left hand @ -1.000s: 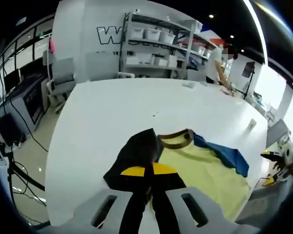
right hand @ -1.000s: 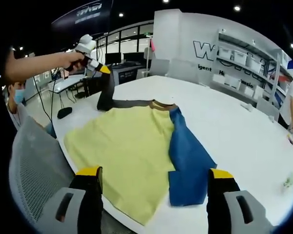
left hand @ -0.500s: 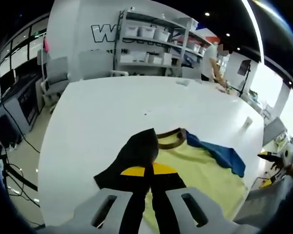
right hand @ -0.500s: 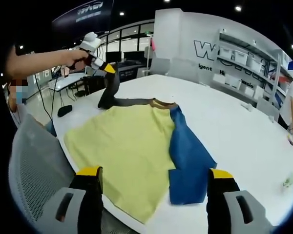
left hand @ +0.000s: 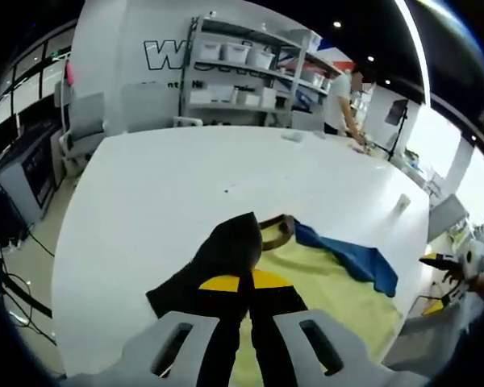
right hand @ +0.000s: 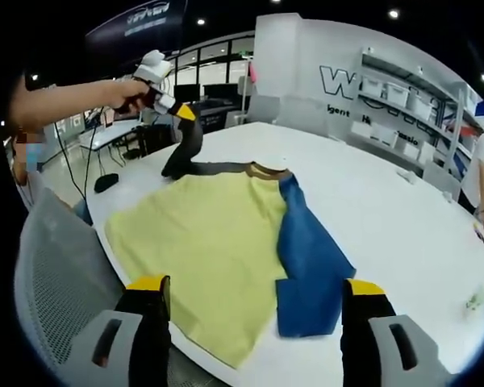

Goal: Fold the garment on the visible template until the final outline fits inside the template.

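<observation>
So the garment was spread on the white desk, close to the desk's near edge in the right gripper view; mostly pale yellow, with a blue sleeve folded in over its right side and a brown collar at the far end; a grey mesh chair back sat just off the desk edge on the left of that view.

The left gripper had its jaws pressed together on the black sleeve; yellow tips pinching the dark fabric, which draped down from them toward the desk; in the right gripper view you could see the same gripper held up in a person's hand, lifting that black sleeve off the desk while the rest of the garment stayed flat.

The right gripper hovered over the near hem with its jaws spread wide, one tip on each side of the garment, holding nothing; couldn't tell if it was touching the fabric.

In the background there was a metal shelving rack with white bins against the wall; a person stood at the far end of the desk.
</observation>
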A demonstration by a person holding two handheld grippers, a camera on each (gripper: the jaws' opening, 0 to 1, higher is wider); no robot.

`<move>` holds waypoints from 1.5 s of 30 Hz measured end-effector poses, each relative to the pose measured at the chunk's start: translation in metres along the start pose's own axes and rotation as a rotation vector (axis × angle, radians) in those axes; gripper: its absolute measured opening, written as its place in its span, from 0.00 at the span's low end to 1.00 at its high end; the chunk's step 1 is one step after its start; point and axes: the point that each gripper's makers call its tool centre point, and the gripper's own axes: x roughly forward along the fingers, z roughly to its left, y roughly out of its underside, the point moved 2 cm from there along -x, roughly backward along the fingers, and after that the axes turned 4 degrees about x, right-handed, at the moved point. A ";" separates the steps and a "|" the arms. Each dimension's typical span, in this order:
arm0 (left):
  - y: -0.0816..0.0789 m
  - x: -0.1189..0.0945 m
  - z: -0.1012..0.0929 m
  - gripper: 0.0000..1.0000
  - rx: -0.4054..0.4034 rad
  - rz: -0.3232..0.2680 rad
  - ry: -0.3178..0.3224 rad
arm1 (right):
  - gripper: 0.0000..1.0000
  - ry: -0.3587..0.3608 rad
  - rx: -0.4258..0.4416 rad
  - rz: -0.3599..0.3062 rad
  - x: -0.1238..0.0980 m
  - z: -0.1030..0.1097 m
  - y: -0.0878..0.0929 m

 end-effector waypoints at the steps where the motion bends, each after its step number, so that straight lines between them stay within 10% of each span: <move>1: 0.000 0.001 -0.002 0.04 0.001 0.000 0.002 | 0.87 0.001 0.002 -0.002 0.000 0.000 0.000; 45: -0.019 0.066 -0.120 0.04 0.099 0.029 0.217 | 0.86 0.040 0.055 0.016 -0.008 -0.012 0.018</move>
